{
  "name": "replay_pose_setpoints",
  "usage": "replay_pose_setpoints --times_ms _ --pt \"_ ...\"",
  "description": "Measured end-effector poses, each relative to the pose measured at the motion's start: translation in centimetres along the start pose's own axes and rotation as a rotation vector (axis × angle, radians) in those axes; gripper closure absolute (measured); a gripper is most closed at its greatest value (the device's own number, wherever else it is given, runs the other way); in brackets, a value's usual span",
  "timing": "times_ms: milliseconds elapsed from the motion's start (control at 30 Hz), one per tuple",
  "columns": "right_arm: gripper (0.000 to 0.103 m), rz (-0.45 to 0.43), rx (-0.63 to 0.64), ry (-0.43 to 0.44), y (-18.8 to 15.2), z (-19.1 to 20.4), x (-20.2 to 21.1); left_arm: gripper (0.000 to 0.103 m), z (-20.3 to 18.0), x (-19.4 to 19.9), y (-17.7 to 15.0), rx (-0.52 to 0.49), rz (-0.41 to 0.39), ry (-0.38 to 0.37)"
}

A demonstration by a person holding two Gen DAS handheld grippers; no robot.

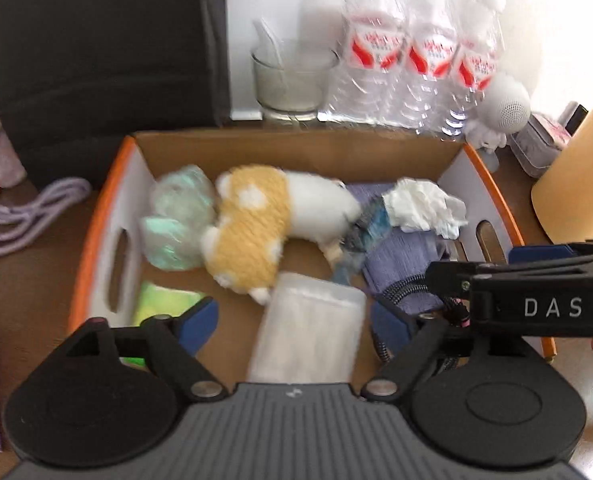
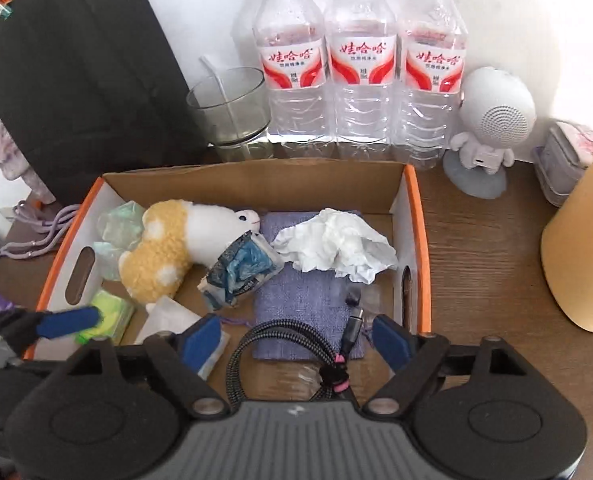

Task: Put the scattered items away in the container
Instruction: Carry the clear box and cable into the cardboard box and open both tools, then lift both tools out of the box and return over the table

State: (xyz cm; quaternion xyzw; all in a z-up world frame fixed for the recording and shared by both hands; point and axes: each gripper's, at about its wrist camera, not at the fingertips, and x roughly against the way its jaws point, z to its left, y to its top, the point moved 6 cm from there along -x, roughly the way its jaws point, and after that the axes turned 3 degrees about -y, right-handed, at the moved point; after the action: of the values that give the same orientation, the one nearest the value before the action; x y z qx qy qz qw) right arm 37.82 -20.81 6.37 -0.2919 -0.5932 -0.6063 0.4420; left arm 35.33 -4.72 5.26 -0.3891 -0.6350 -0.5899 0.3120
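A cardboard box (image 1: 96,216) with an orange rim (image 2: 416,240) holds a yellow and white plush toy (image 1: 252,224), a crumpled tissue (image 2: 336,244), a purple cloth pouch (image 2: 304,300), a green packet (image 1: 164,300) and a blue wrapper (image 2: 244,268). My left gripper (image 1: 294,322) hovers open over the box's near side. A blurred clear plastic pack (image 1: 308,328) lies between its fingers, untouched by the pads. My right gripper (image 2: 296,342) is open over the box's near right part. A coiled braided cable (image 2: 280,344) lies below it, free of both pads.
Three water bottles (image 2: 360,76), a glass (image 2: 228,108) and a white speaker figure (image 2: 492,120) stand behind the box. A black bag (image 2: 76,68) rises at the back left. A purple cord (image 1: 24,212) lies left of the box, a tan cylinder (image 2: 580,240) stands right.
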Motion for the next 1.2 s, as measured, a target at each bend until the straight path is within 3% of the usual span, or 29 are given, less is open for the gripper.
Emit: replay_pose_setpoints --times_ms 67,100,233,333,400,433,500,567,600,667,800,933,1200 --pt "0.016 0.029 -0.016 0.005 0.2 0.4 0.3 0.001 0.9 0.8 0.0 0.009 0.006 -0.019" --pt "0.016 0.037 -0.018 0.006 0.2 0.6 0.5 0.000 1.3 1.3 -0.1 0.009 0.006 -0.029" --pt "0.015 0.054 -0.006 -0.004 -0.3 1.5 0.5 0.000 3.4 3.5 -0.5 -0.011 -0.020 0.009" --pt "0.015 0.011 -0.009 -0.019 -1.0 1.9 1.2 0.000 4.6 5.3 -1.0 0.004 -0.108 0.088" --pt "0.015 -0.108 -0.023 -0.038 -1.4 2.3 2.6 0.000 4.9 7.3 -1.7 -0.014 -0.265 0.135" --pt "0.015 -0.209 -0.030 -0.041 -1.8 2.4 3.6 0.000 4.9 8.5 -2.3 -0.038 -0.369 0.137" --pt "0.015 -0.473 -0.032 -0.043 -3.2 2.8 6.6 0.000 4.7 10.8 -3.8 -0.102 -0.553 0.125" --pt "0.012 -0.713 0.000 -0.024 -5.3 3.2 9.0 0.000 4.6 12.3 -5.0 -0.111 -0.649 0.125" --pt "0.011 -0.772 0.019 -0.019 -6.2 3.4 9.7 0.000 4.6 12.8 -5.4 -0.104 -0.679 0.114" --pt "0.011 -0.794 0.058 -0.035 -7.0 3.8 10.1 0.000 4.3 13.8 -6.0 -0.100 -0.726 0.093" --pt "0.011 -0.801 0.071 -0.037 -7.8 4.2 11.1 0.000 3.9 14.8 -6.9 -0.100 -0.729 0.073" --pt "0.011 -0.808 0.065 -0.038 -10.6 4.9 12.7 0.000 3.3 15.3 -10.1 -0.106 -0.707 0.114" --pt "0.011 -0.814 0.093 -0.056 -25.0 5.3 14.5 0.000 2.6 15.6 -24.0 -0.097 -0.629 0.074"
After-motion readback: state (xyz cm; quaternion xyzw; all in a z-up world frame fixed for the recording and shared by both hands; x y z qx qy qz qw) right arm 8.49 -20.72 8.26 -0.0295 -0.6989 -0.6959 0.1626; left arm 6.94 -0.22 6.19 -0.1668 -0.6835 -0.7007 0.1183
